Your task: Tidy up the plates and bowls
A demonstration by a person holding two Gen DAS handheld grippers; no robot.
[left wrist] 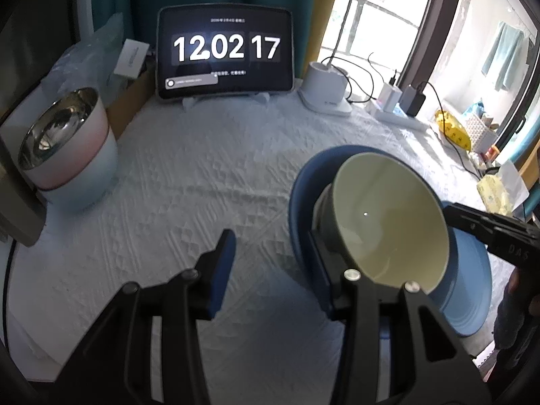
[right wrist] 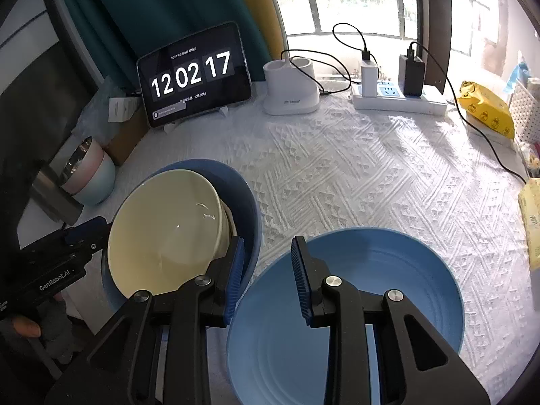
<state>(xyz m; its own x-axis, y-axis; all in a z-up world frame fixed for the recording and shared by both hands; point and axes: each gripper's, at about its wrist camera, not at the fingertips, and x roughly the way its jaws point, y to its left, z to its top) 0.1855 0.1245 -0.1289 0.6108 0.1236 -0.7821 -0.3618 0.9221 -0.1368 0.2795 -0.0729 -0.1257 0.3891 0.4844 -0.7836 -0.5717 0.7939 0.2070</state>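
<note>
We see the cream bowl (left wrist: 388, 222) in front of the tablet clock (left wrist: 224, 52) and to its right, tipped toward us inside a dark blue dish (left wrist: 300, 202) on the white tablecloth (left wrist: 209, 182). The left gripper (left wrist: 271, 270) has its fingers apart with only cloth between them; its right finger sits against the dish and the bowl's outer side. The right gripper (right wrist: 266, 276) also has its fingers parted, clamped on nothing, its left finger at the bowl's other edge. A light blue plate (right wrist: 388, 287) lies flat beyond the bowl, further from the clock. Left of the clock, two steel-lined bowls (left wrist: 67, 141) stand nested.
</note>
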